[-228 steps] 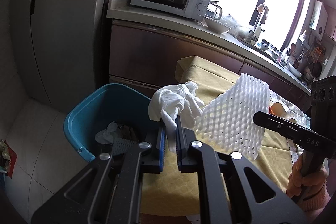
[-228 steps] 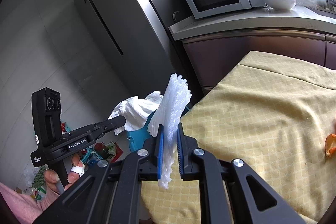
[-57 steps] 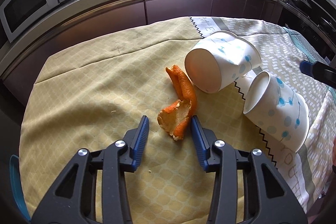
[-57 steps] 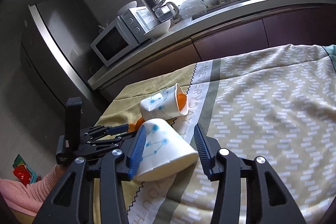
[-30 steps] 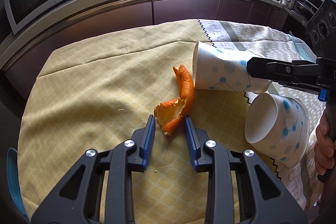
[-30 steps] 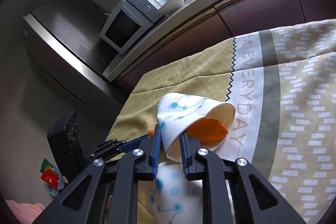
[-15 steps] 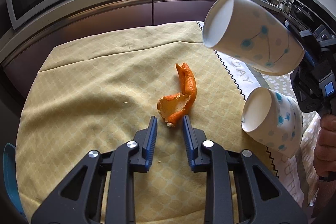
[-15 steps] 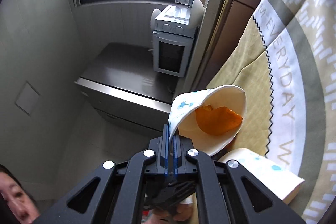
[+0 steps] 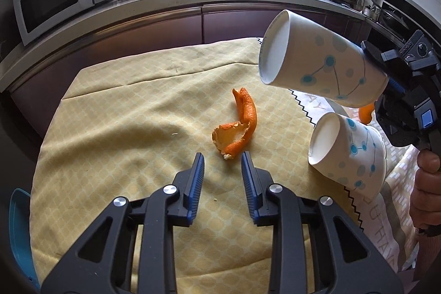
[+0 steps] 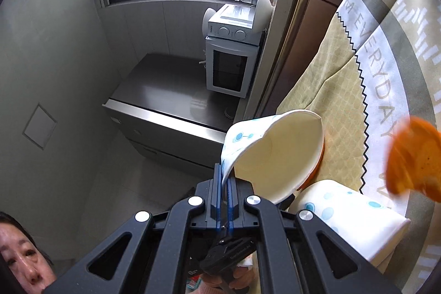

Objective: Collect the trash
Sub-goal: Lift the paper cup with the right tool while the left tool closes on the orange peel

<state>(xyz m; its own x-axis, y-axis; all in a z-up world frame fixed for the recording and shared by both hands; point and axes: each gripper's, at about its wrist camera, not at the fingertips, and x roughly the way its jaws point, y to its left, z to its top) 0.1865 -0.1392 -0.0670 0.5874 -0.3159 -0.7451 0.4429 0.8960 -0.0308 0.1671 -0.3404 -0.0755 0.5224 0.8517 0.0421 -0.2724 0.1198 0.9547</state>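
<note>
**A:** Kitchen table, mid-cleanup: right gripper (image 10: 223,183) pinches the wall of a paper cup (image 10: 273,153) at the rim, cup lifted on its side above the yellow tablecloth (image 9: 124,128). Pads pressed together w/ only the paper between them.

**B:** And the left gripper (image 9: 222,178)?

**A:** Jaws partly spread and opening a bit, nothing between them. It hangs just short of the curled orange peel (image 9: 237,128) lying on the cloth.

**B:** How will the stuff handle?

**A:** Cup looks light, thin-walled, easy to crush; the rim is already bent where it's pinched. Rim grip seems fine for so little weight, but it'll swing. Peel is soft and springy, prob. a bit slick inside. I'd take it across the near curl, where both pads can close on a narrow strip.

**B:** The other cup?

**A:** Second cup (image 9: 350,153) lies on its side on the cloth near the table's right edge, mouth facing the left cam. Same handling; pinch the rim.

**B:** What can't you make out?

**A:** A blurred orange piece (image 10: 413,156) near the right cam's edge; loose peel falling out of the cup, possibly, can't say for sure. The bin shows only as a blue sliver (image 9: 19,233) at lower left, contents hidden. The right hand (image 9: 427,183) is cut off by the frame.
</note>
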